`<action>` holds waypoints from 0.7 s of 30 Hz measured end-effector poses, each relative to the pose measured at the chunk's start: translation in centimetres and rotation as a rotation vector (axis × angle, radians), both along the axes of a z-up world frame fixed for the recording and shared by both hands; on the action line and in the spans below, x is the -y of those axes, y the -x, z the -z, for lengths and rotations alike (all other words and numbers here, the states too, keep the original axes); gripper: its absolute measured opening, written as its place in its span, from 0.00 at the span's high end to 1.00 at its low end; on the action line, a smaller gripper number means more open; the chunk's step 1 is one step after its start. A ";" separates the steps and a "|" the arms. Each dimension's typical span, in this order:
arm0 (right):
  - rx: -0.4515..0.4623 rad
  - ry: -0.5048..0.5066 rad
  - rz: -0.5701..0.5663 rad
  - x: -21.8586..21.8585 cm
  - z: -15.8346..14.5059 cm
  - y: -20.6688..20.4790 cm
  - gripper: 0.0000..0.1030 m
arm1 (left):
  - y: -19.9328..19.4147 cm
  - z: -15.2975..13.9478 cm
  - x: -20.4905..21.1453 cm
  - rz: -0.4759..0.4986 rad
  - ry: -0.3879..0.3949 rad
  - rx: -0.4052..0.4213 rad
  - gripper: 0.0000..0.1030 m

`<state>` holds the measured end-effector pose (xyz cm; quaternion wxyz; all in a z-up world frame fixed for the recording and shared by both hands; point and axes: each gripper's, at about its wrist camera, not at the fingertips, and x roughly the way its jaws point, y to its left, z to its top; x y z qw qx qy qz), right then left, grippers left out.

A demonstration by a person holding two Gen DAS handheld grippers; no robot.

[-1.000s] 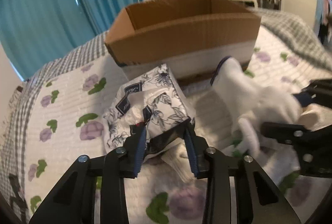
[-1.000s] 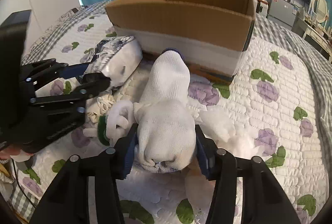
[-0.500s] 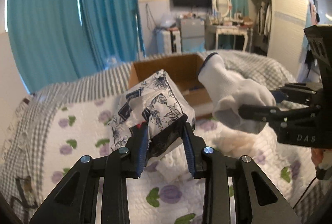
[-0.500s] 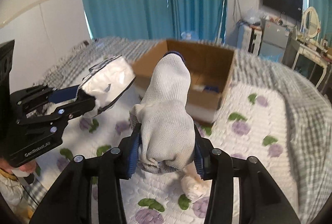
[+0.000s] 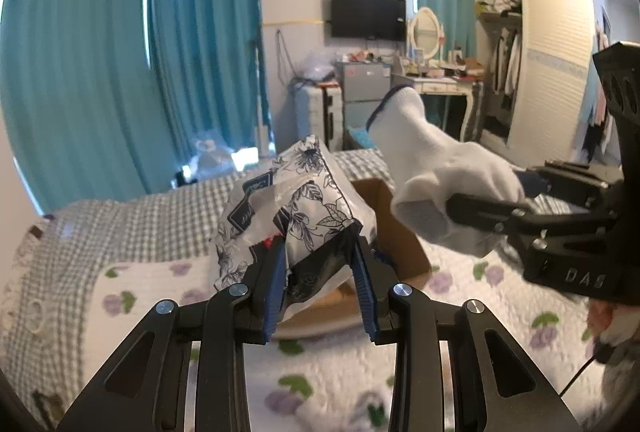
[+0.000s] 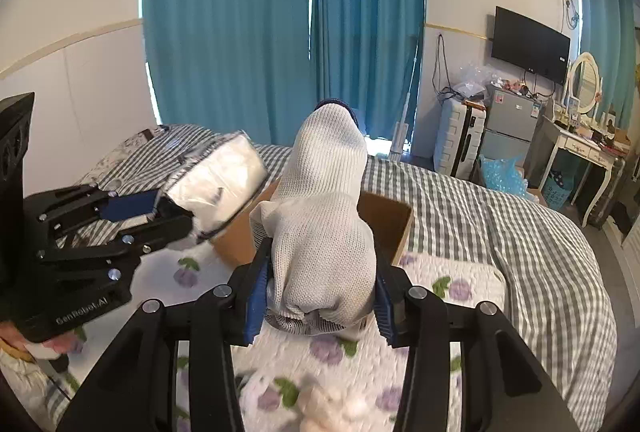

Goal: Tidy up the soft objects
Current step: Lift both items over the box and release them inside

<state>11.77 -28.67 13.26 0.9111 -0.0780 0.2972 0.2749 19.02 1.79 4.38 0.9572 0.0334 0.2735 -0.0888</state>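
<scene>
Tissue pack [image 5: 296,200], floral-printed and soft, sits pinched between the jaws of the left gripper [image 5: 320,284], which are clamped on its lower end; the pack sticks up and forward from the grip, its long axis running away from the camera and tilting slightly left. Beside it, just to the right, a white sock [image 6: 324,232] with a dark cuff is squeezed at its toe end by the right gripper [image 6: 320,296], jaws closed on the fabric, the leg of the sock standing upright above the grip. Both items are lifted well clear of the bed [image 6: 500,216].

Ahead of and below both loads lies the open cardboard box [image 6: 388,220], resting on the flowered quilt [image 5: 152,284]. In the left wrist view the pack covers most of the box, with only its right wall and near corner showing, so the pack looks roughly in line with the opening. In the right wrist view the sock hides the middle of the box, with rim showing on both sides. Neither load seems to be over the opening yet; the likely next move is forward and down. The two grippers are close together, so they could bump on the way in.

A small white fluffy item [image 6: 332,412] remains on the quilt near the bottom of the right view, blurred.
</scene>
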 end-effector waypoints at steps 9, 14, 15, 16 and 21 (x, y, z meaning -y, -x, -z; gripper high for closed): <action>-0.088 0.018 0.012 -2.0 6.0 -9.5 0.57 | -9.3 4.6 0.5 0.001 -0.026 -0.074 0.69; -0.115 -0.028 0.029 -2.0 9.2 -12.9 0.45 | -11.7 7.1 0.6 0.044 -0.068 -0.084 0.57; -0.123 -0.036 0.030 -1.8 9.6 -13.1 0.42 | -11.9 7.4 0.6 0.042 -0.078 -0.086 0.52; -0.132 -0.048 0.035 -1.6 9.8 -13.6 0.36 | -12.0 7.6 0.5 0.032 -0.085 -0.080 0.44; -0.107 -0.049 0.067 -0.5 9.3 -13.6 0.33 | -12.2 7.5 -0.7 -0.032 -0.056 -0.066 0.29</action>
